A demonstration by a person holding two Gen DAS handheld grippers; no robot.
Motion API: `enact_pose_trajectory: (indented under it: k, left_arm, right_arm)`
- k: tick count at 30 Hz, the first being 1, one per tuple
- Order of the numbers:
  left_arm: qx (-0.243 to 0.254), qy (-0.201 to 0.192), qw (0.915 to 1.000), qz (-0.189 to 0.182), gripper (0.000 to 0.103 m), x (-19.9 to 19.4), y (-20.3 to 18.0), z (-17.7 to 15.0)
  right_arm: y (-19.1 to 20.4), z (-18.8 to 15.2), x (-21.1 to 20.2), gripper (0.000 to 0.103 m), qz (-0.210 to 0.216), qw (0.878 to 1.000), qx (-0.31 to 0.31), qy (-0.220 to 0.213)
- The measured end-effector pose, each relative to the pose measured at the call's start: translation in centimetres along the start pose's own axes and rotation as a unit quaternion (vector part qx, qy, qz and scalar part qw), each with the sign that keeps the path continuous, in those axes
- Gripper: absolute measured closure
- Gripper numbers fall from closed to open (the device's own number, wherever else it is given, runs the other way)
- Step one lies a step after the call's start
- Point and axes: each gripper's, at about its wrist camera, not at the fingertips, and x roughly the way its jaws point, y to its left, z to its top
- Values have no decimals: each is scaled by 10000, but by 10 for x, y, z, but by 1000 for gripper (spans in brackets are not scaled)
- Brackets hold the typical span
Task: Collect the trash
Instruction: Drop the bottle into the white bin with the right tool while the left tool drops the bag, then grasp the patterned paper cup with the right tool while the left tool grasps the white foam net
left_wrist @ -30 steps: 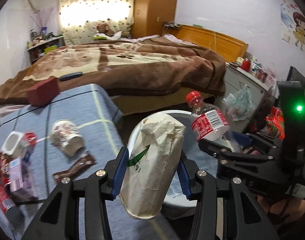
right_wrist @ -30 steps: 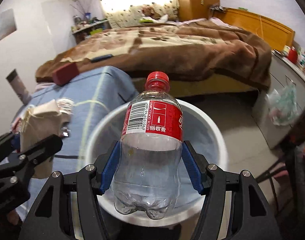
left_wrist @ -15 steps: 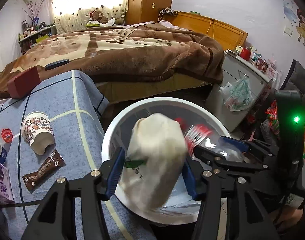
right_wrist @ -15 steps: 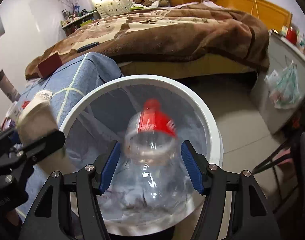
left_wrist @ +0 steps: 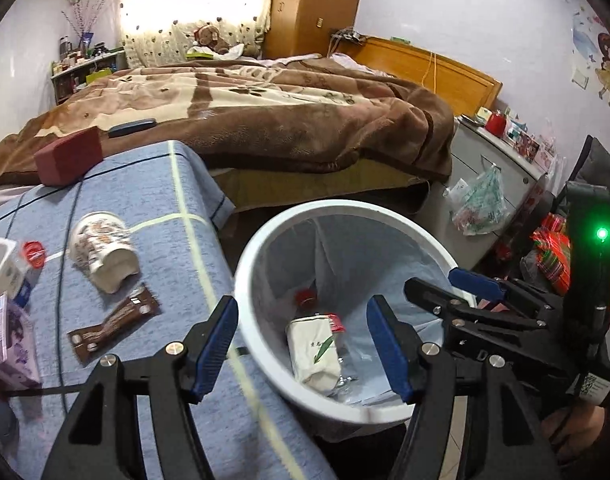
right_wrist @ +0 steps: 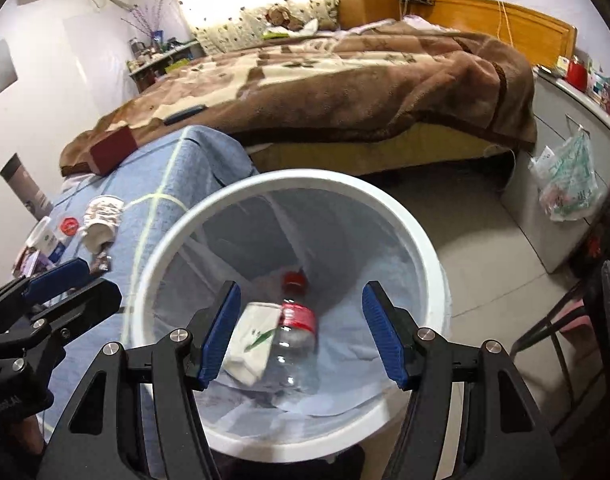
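Left gripper [left_wrist: 303, 344] with blue pads hung over the bin's near rim, jaws opening, nothing between them. Right gripper [right_wrist: 301, 334] stood spread wide over the bin mouth, holding nothing.

Both dropped items lay at the bottom of the round white plastic bin with a pale liner bag [right_wrist: 397, 216]. The clear plastic bottle with red cap and red label [right_wrist: 297, 340] lay on its side, long axis running near to far, cap toward the far wall. The crumpled white paper cup with a green leaf mark [left_wrist: 315, 350] lay touching the bottle's left side, roughly parallel to it.

Only the left view showed the brown snack wrapper [left_wrist: 113, 324] clearly on the blue cloth-covered table [left_wrist: 177, 200], with the patterned paper cup lying on its side [left_wrist: 103, 250] beyond it. The right view showed the whole bottle body; the left view showed only its cap and label.

Farther back: bed with brown blanket [left_wrist: 265, 120].
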Motion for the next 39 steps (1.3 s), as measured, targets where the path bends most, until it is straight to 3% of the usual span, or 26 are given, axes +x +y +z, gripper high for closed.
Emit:
enact_pose_trajectory:
  k: [7, 19, 39]
  left_arm:
    - [-283, -257, 9988, 300, 34, -29, 33, -8]
    - [-826, -576, 9912, 855, 34, -77, 97, -31]
    - [-1803, -714, 9617, 1938, 34, -133, 208, -77]
  right_arm:
    - [24, 4, -12, 38, 108, 9992, -245, -313]
    - [73, 3, -14, 38, 535, 9957, -606, -453]
    - [155, 14, 4, 38, 1046, 9837, -1402, -411]
